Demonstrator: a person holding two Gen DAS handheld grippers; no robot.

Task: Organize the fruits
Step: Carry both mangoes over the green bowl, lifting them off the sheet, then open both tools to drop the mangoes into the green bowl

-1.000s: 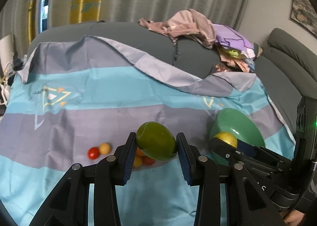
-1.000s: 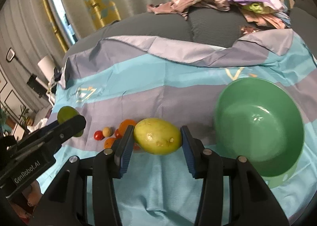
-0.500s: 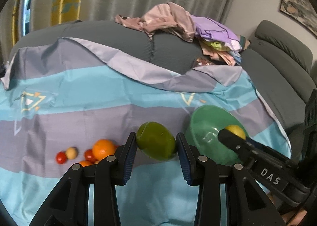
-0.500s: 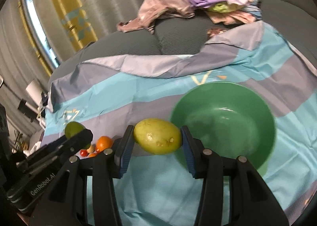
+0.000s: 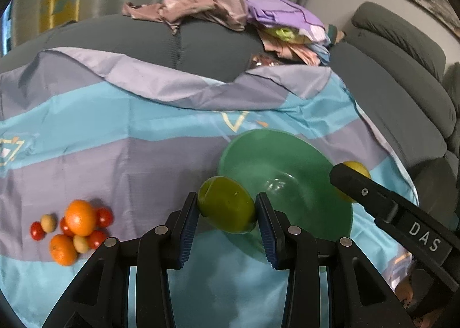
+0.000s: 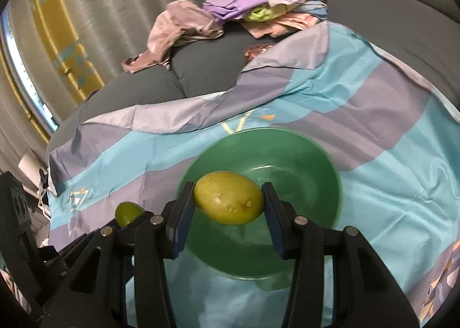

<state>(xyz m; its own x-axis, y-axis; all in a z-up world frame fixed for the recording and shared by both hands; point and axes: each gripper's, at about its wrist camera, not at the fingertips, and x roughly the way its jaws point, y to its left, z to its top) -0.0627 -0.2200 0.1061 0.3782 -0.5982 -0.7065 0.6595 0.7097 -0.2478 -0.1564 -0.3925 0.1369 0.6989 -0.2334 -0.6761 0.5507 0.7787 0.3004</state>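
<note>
My left gripper (image 5: 227, 210) is shut on a green mango (image 5: 225, 207), held just above the near left rim of the green bowl (image 5: 290, 161). My right gripper (image 6: 228, 198) is shut on a yellow mango (image 6: 228, 197), held over the near side of the same bowl (image 6: 290, 155), which holds nothing. The yellow mango (image 5: 355, 168) and right gripper also show at the right of the left wrist view. The green mango (image 6: 128, 213) shows at lower left in the right wrist view.
A cluster of oranges (image 5: 79, 217), cherry tomatoes (image 5: 37, 230) and small beige fruits (image 5: 48, 222) lies on the striped blue and grey cloth (image 5: 129, 132) to the left. A pile of clothes (image 5: 230, 8) sits on the grey sofa (image 5: 402, 74) behind.
Both grippers have moved right and forward with their mangoes, from over the small fruit cluster to over the green bowl. The bowl now sits directly beneath them.
</note>
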